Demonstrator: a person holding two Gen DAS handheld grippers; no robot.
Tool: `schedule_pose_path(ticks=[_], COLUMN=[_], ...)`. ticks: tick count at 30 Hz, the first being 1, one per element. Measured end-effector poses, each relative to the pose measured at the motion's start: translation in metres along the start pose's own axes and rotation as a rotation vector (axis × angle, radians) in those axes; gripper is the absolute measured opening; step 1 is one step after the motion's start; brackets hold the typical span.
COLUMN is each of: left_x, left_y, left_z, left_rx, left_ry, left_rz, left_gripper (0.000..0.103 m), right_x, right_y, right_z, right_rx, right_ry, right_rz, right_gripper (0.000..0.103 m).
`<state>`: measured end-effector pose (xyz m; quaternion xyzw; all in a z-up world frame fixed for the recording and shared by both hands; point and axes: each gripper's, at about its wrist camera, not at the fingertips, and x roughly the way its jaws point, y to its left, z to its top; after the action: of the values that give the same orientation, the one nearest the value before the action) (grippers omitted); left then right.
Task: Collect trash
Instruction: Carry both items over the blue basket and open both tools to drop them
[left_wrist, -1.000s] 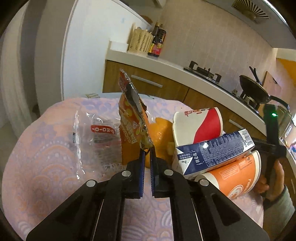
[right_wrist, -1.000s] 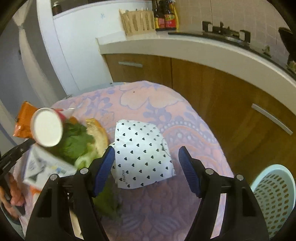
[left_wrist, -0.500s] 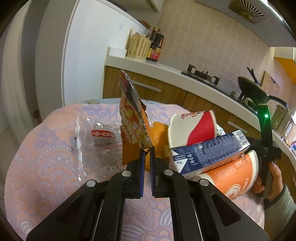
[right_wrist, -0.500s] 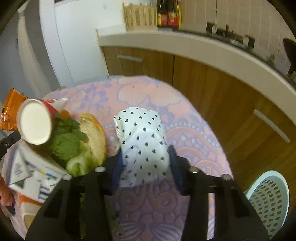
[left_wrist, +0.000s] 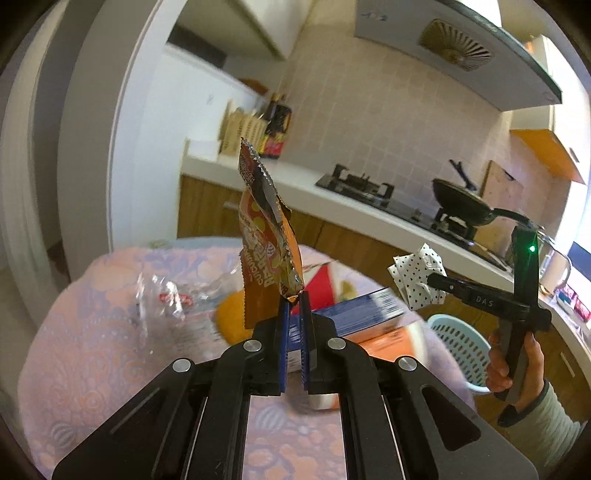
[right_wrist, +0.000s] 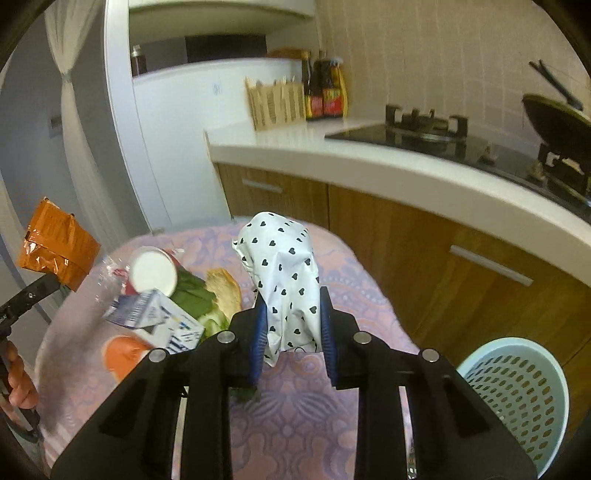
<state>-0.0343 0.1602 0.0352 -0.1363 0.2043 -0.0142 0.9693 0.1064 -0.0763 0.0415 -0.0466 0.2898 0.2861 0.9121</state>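
Observation:
My left gripper (left_wrist: 294, 300) is shut on the bottom corner of an orange snack wrapper (left_wrist: 266, 236) and holds it upright above the table; the wrapper also shows in the right wrist view (right_wrist: 55, 243). My right gripper (right_wrist: 291, 325) is shut on a white paper wrapper with black hearts (right_wrist: 284, 280), lifted off the table; it also shows in the left wrist view (left_wrist: 417, 277). A pale blue perforated basket (right_wrist: 517, 391) stands on the floor to the right of the table, and shows in the left wrist view (left_wrist: 458, 343).
On the pink patterned tablecloth (right_wrist: 303, 413) lie a blue-white carton (right_wrist: 155, 321), paper cups (right_wrist: 151, 269), a sandwich with lettuce (right_wrist: 218, 295) and a clear plastic bag (left_wrist: 166, 295). A wooden counter with a stove (right_wrist: 424, 125) runs behind the table.
My right gripper closed on the heart-print wrapper and lifted it off the table. My left gripper raised the orange wrapper higher.

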Motion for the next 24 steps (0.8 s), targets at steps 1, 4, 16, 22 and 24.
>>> schedule_pose_path(ticks=[1, 4, 16, 22, 24], left_x=[-0.003, -0.009, 0.031, 0.088, 0.107], left_y=[-0.007, -0.031, -0.149, -0.213, -0.23], left_z=[0.003, 0.011, 0.005, -0.017, -0.026], left_rx=[0.009, 0.043, 0.144, 0.17, 0.157], left_ry=[-0.007, -0.026, 0.02, 0.122, 0.162], left_rz=[-0.011, -0.032, -0.185, -0.258, -0.278], left_gripper=[0.003, 0.003, 0.003, 0.003, 0.003], right_x=[-0.01, -0.033, -0.107, -0.119, -0.121], right_y=[-0.002, -0.01, -0.096, -0.163, -0.178], right_z=[0.001, 0.002, -0.032, -0.063, -0.073], right_rx=[0.004, 0.002, 0.101, 0.209, 0.235], right_ry=[-0.018, -0.059, -0.117, -0.069, -0.058], right_rz=[-0.001, -0.028, -0.172, -0.25, -0.253], right_gripper=[0.023, 0.023, 0.023, 0.023, 0.023])
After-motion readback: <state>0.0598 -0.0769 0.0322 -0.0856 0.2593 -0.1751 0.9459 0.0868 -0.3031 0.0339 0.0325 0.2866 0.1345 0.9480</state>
